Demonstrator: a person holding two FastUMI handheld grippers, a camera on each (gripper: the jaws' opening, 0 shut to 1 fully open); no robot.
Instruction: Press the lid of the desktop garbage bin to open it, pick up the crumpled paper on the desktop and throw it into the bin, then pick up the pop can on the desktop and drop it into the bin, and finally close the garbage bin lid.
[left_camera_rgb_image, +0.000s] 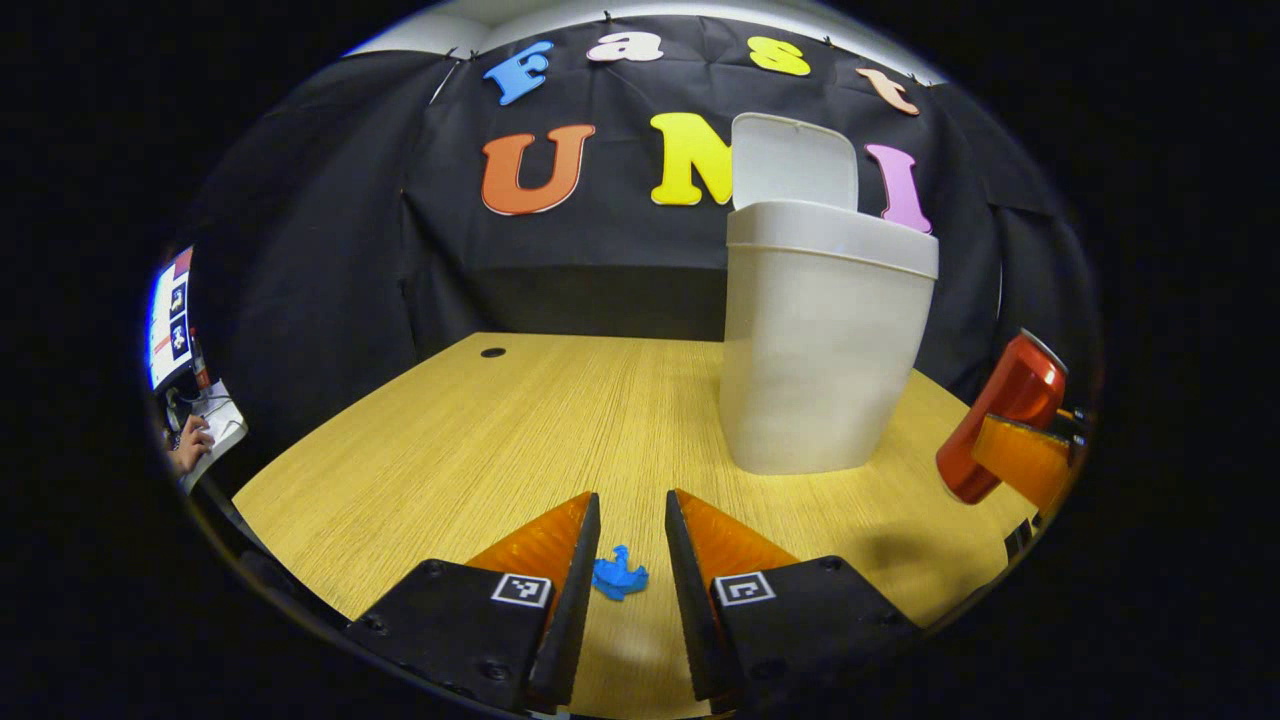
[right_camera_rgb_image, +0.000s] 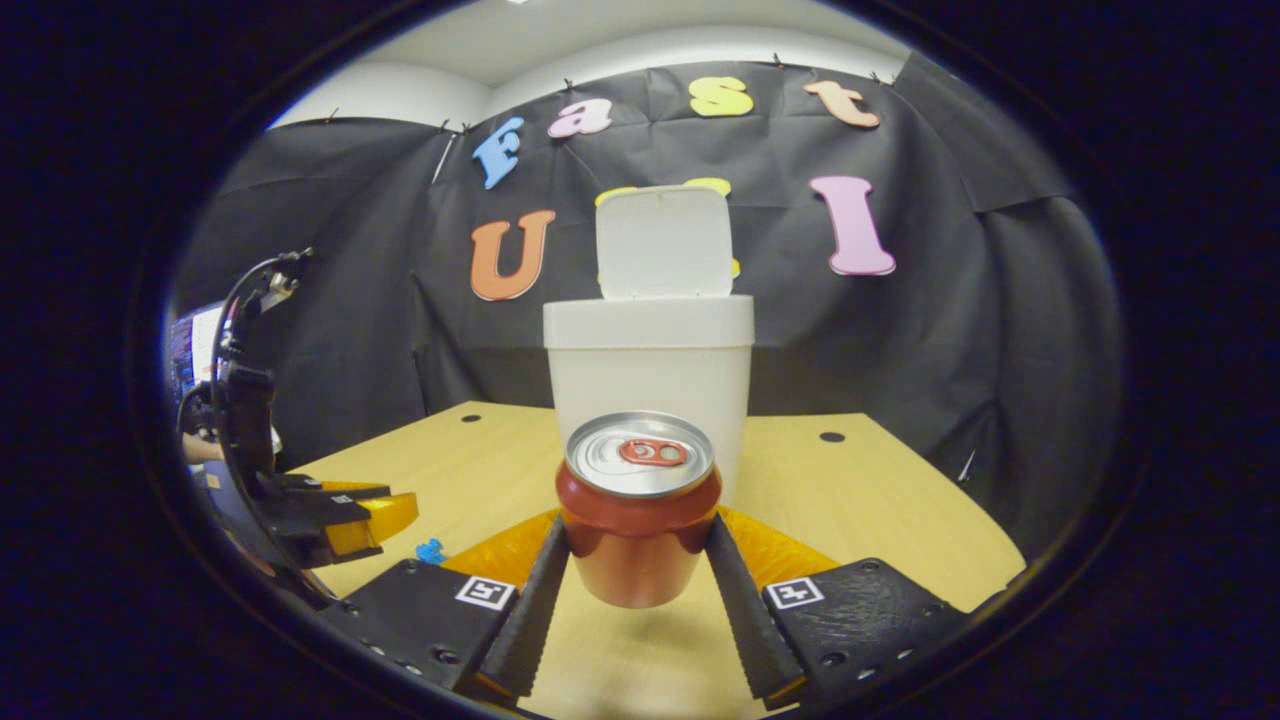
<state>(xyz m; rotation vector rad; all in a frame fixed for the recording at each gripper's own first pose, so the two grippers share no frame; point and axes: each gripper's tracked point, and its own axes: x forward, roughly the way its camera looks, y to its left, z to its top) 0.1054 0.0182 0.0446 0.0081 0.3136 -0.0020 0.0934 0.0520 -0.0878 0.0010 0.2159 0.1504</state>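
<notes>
Desk: I see a wooden desktop (left_camera_rgb_image: 480, 440) with a cable hole (left_camera_rgb_image: 493, 352).
Far left: a lit monitor (left_camera_rgb_image: 168, 318).

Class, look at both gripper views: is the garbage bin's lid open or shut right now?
Open. The lid stands upright behind the rim of the white garbage bin, leaving its mouth uncovered; the left gripper view shows it raised too.

Glossy metal pop can (right_camera_rgb_image: 638, 510), matt plastic bin (right_camera_rgb_image: 648, 380), wood-grain desktop (left_camera_rgb_image: 520, 430)

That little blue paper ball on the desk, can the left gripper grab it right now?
Probably yes: the blue paper ball lies on the desk between the open left gripper's fingers, with nothing in the way.
</notes>
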